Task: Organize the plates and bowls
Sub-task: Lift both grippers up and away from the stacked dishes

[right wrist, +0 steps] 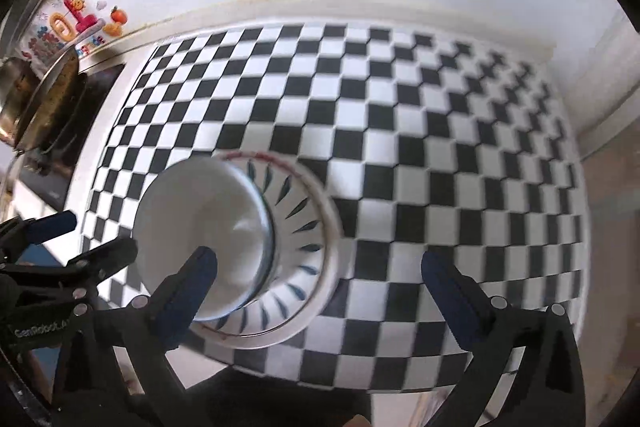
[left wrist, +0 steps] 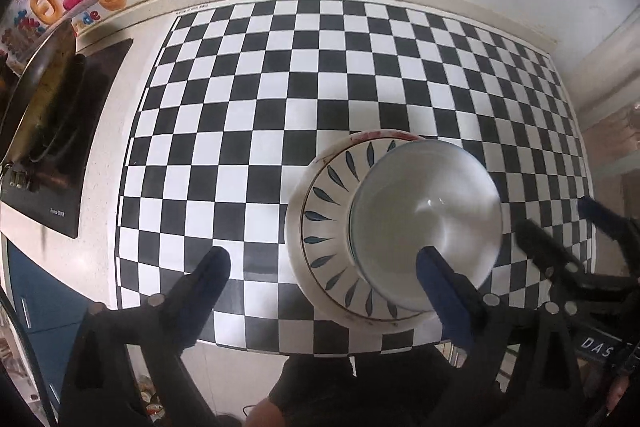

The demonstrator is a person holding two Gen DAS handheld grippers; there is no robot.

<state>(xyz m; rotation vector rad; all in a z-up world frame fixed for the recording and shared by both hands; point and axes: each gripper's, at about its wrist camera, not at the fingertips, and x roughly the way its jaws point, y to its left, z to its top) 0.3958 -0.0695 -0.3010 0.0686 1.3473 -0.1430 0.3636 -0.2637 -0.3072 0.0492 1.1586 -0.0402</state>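
A steel bowl (left wrist: 424,219) sits inside a white plate with blue leaf marks (left wrist: 332,187), which rests on a red-rimmed plate (left wrist: 380,135) on the checkered mat near its front edge. My left gripper (left wrist: 324,267) is open and empty; its right finger overlaps the bowl's near rim in view. My right gripper (right wrist: 318,265) is open and empty above the stack; the bowl (right wrist: 208,223) and leaf plate (right wrist: 296,215) lie at its left finger. The right gripper also shows at the right in the left wrist view (left wrist: 560,227).
A black induction hob (left wrist: 52,155) with a pan (left wrist: 40,83) stands left of the checkered mat (left wrist: 320,67). A wall with stickers and sockets runs along the back. The counter's front edge lies just below the stack.
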